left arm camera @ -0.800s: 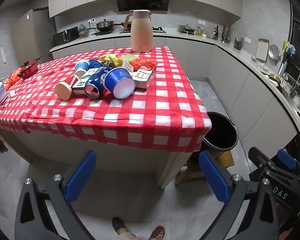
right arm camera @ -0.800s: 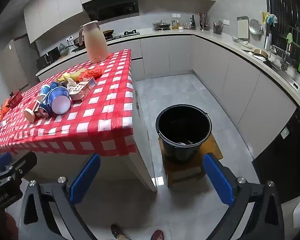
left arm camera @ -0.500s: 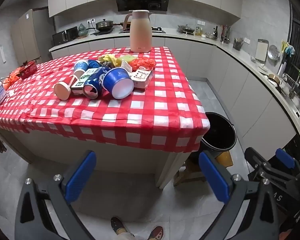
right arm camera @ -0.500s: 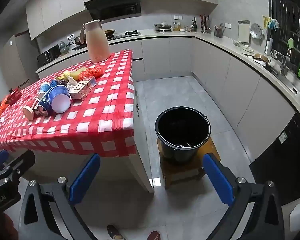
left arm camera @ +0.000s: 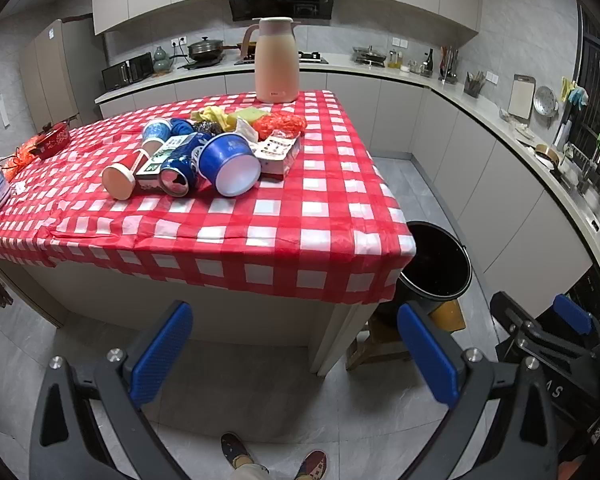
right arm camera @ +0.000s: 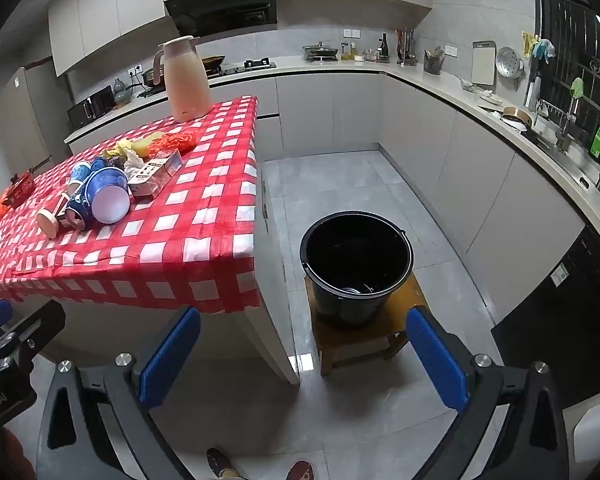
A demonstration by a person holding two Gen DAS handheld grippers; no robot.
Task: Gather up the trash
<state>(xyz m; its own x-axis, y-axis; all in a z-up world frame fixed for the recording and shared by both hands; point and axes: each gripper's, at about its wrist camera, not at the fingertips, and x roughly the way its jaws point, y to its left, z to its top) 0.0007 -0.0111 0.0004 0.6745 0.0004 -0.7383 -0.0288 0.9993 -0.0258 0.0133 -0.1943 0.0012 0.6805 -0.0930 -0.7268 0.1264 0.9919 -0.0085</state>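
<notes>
Only right view, bucket (right arm camera: 356, 264) interior, wooden stool (right arm camera: 360, 336)

Both wrist views angled downward, sharing table (left arm camera: 300, 216), bucket (right arm camera: 356, 264)

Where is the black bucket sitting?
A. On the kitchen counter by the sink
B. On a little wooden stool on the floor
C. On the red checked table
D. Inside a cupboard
B: the black bucket stands on a small wooden stool on the grey floor, just to the side of the table with the red checked cloth.
</notes>
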